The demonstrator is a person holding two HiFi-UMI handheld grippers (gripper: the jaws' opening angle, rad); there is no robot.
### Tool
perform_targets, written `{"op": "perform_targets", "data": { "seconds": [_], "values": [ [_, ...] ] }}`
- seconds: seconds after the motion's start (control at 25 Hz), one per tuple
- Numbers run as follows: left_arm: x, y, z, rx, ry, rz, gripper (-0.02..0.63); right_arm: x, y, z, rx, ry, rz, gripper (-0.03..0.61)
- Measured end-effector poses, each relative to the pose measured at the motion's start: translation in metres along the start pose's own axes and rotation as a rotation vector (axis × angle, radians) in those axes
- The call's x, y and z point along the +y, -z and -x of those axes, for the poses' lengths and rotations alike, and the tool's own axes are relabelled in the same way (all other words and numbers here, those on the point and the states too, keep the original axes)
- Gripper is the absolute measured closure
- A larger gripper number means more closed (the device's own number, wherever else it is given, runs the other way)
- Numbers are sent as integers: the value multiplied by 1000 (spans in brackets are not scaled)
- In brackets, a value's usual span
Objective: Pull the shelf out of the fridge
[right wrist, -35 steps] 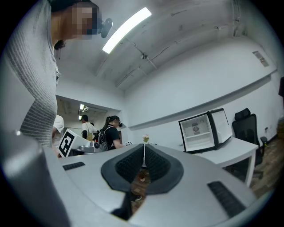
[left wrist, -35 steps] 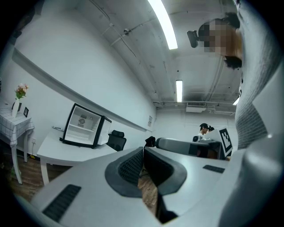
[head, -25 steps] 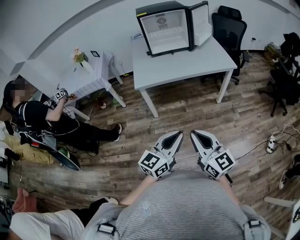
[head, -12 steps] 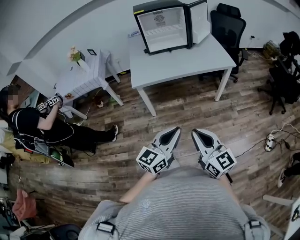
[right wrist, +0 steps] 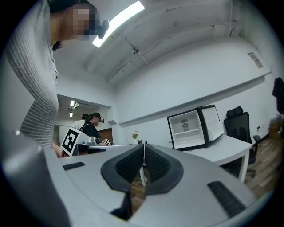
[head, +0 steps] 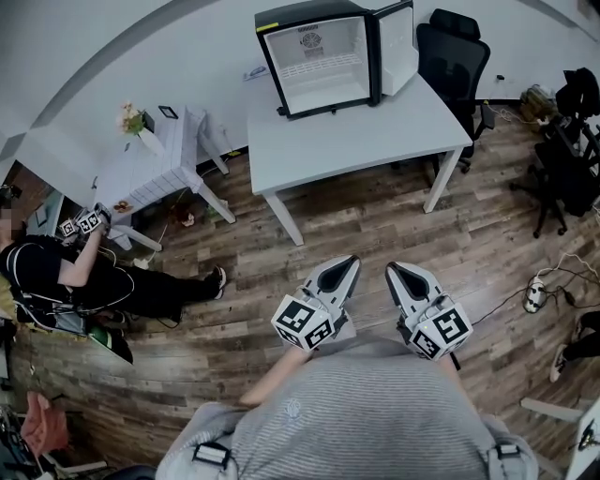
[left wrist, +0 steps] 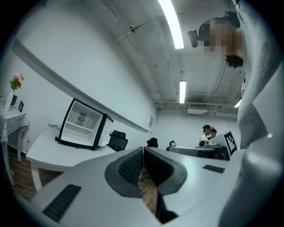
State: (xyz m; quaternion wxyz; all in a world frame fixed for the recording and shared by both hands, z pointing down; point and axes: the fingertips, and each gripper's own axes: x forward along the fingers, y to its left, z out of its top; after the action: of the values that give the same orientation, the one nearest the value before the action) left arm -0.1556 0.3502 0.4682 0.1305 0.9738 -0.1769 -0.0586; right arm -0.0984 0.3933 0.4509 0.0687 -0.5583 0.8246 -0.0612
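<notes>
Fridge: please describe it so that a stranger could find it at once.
Find the big white table by the wall. At its far edge stands the fridge, a small black box. Only it has a white inside, and its door is swung open.

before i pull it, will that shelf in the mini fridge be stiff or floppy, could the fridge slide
Probably stiff and light: the shelf looks like a thin flat rack spanning the interior. The fridge is small and stands on the table, so it may slide if the shelf sticks.
</notes>
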Motion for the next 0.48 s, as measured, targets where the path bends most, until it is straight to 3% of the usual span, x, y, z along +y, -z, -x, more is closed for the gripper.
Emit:
{"op": "perform_targets", "data": {
  "seconds": [0.48],
  "values": [
    [155, -65, -104, -24, 50, -26, 598, -97, -25, -164, -16, 26, 9, 565]
  ]
}}
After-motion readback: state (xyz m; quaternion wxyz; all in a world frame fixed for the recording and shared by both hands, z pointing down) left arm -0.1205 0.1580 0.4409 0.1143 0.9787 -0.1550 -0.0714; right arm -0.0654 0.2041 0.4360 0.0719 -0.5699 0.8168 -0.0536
